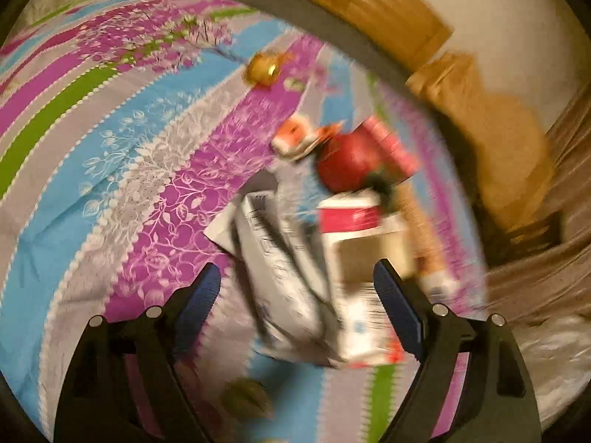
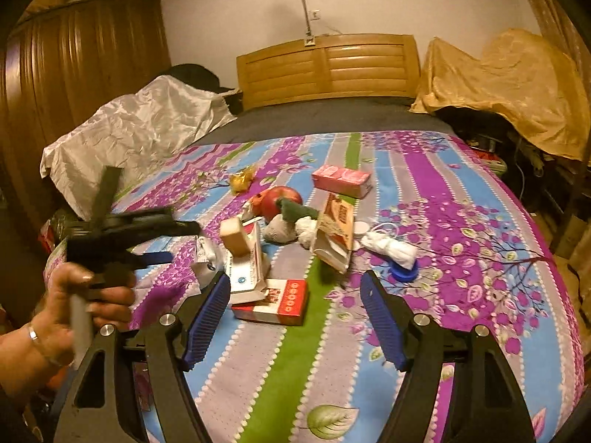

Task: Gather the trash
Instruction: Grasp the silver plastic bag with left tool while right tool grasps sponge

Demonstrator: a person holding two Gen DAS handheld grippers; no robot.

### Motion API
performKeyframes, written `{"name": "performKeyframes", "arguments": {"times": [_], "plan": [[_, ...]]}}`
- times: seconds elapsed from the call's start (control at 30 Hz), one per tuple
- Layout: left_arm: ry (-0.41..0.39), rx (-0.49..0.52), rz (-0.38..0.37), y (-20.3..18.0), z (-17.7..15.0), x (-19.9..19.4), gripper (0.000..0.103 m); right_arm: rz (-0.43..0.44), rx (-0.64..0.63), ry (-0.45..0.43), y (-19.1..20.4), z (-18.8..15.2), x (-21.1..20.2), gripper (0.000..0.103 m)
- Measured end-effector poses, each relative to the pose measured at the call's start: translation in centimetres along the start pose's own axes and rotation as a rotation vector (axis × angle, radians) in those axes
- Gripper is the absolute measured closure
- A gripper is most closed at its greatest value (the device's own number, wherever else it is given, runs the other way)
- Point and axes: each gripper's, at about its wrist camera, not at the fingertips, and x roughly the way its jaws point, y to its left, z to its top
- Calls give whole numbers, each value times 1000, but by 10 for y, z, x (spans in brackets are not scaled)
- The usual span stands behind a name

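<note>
Trash lies in a heap on the striped floral bedspread [image 2: 461, 229]: a red and white carton [image 2: 275, 301], an opened white box [image 2: 245, 258], a pink box [image 2: 341, 180], a red apple [image 2: 282, 199], white tissue wads [image 2: 388, 247], a gold wrapper [image 2: 240, 181]. My right gripper [image 2: 295, 310] is open and empty just before the red carton. My left gripper [image 1: 299, 295] is open over a crumpled grey-white wrapper [image 1: 284, 277]; the left wrist view is blurred. It shows in the right wrist view [image 2: 162, 243] at the left, held by a hand.
A wooden headboard [image 2: 328, 68] stands at the far end. A silver-covered pile [image 2: 136, 129] is on the bed's left, a gold-draped heap [image 2: 509, 85] on its right. A blue lid [image 2: 404, 271] and a tilted snack box [image 2: 334, 236] lie in the heap.
</note>
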Motion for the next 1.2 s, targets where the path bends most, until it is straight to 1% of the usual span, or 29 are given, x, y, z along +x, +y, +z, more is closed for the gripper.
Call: {"name": "performKeyframes", "arguments": {"times": [0.03,0.07,0.1,0.13,0.17,0.2,0.23,0.27,0.3,0.33,0.37,0.4,0.47,0.57,0.67,0.7,0.8,0.93,0.97,1.0,1.1,1.2], "plan": [[31,-13,31,7,0,13,22,2,-4,7,-1,0,1,30],[61,-25,35,12,-1,21,23,4,-5,11,-2,0,2,30],[92,-32,13,16,-4,29,31,9,-6,15,-3,0,4,30],[104,-31,-27,20,-5,32,50,14,-6,18,-4,1,5,30],[109,-46,-98,25,-7,31,56,21,-9,21,-3,3,7,30],[107,-73,-133,29,-8,27,65,29,-15,20,-3,4,9,30],[100,-99,-152,32,-8,22,69,41,-25,16,-2,6,11,30],[78,-110,-153,35,-8,14,71,54,-37,11,1,9,15,32],[47,-108,-146,38,-9,3,74,74,-62,8,7,14,18,34],[34,-105,-141,39,-10,-3,78,88,-76,6,11,16,19,36],[17,-101,-141,42,-12,-15,78,122,-102,4,17,20,23,42],[-1,-96,-138,45,-13,-24,78,139,-121,6,22,22,25,45],[-49,-65,-116,48,-21,-49,78,187,-174,20,36,28,37,45],[-92,-50,-94,53,-29,-78,78,214,-222,35,51,34,59,45],[-119,-49,-87,58,-30,-93,78,208,-274,71,66,39,91,46],[-122,-52,-84,60,-29,-94,78,193,-284,84,68,41,105,46],[-137,-42,-75,59,-30,-103,78,178,-298,112,72,42,129,46],[-152,-9,-53,56,-31,-106,78,167,-327,156,80,41,160,53],[-153,-4,-48,55,-31,-106,78,162,-333,167,81,41,166,61],[-150,-3,-46,56,-32,-106,78,162,-332,179,82,41,172,75],[-141,-4,-31,56,-34,-106,78,168,-311,173,83,43,172,77],[-147,13,-12,55,-35,-108,78,189,-290,133,82,47,151,78]]}}
